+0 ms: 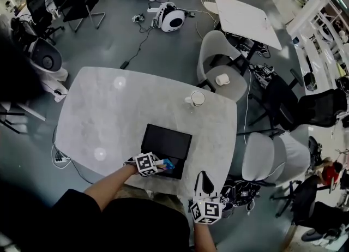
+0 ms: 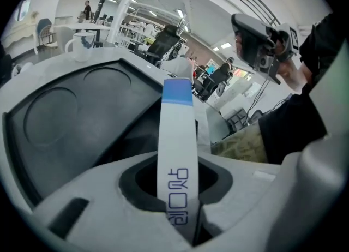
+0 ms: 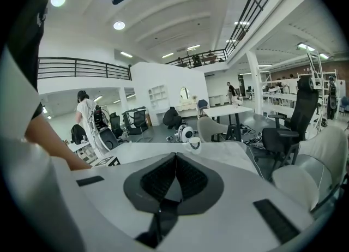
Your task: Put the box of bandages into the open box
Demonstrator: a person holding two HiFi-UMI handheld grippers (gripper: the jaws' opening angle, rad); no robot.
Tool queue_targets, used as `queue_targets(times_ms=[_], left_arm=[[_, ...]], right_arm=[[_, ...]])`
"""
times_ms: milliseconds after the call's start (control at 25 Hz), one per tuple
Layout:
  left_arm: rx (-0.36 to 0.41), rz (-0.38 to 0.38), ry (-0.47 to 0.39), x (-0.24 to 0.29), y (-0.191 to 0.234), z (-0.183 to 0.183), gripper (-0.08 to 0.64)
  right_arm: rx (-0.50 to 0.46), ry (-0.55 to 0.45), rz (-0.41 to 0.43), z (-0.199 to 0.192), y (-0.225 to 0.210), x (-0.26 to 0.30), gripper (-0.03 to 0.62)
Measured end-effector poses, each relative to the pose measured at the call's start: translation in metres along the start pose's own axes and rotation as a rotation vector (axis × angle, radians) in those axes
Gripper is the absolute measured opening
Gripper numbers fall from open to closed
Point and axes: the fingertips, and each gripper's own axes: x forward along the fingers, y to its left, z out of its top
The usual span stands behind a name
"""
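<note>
**Bandage box held at the open box's near edge**

The left gripper (image 1: 157, 165) has its jaws clenched on the narrow white cardboard box of bandages with a blue end band (image 2: 177, 131). They grip it edge-on by its printed near end, so the blue end juts out ahead of the jaws. That end points over the inside of the shallow black open box (image 1: 163, 136), which sits on the pale marbled worktop (image 1: 103, 114). Whether it touches the black floor yet I cannot tell.

To finish well, I judge the left gripper should carry the blue end clear past the near wall. It should then lower the bandage box until it lies flat inside, and only then let go.

The right gripper (image 3: 174, 161) has its jaws pressed together on nothing and hangs off the worktop's near edge, well apart from both boxes.
</note>
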Motion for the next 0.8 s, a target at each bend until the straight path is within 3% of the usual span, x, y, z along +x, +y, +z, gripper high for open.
queue_targets(times_ms=[240,400,800], left_arm=[[0.043,-0.013,0.063,0.016,0.001,-0.005,0.100],[0.087,-0.058,0.122,0.024,-0.006,-0.012,0.150],[0.126,-0.008,0.105,0.024,0.005,-0.005,0.207]], right_arm=[[0.024,-0.028,-0.025,0.007,-0.007,-0.003,0.011],[0.035,-0.036,-0.043,0.007,-0.014,-0.008,0.011],[0.064,-0.015,-0.080,-0.008,-0.021,-0.012,0.011]])
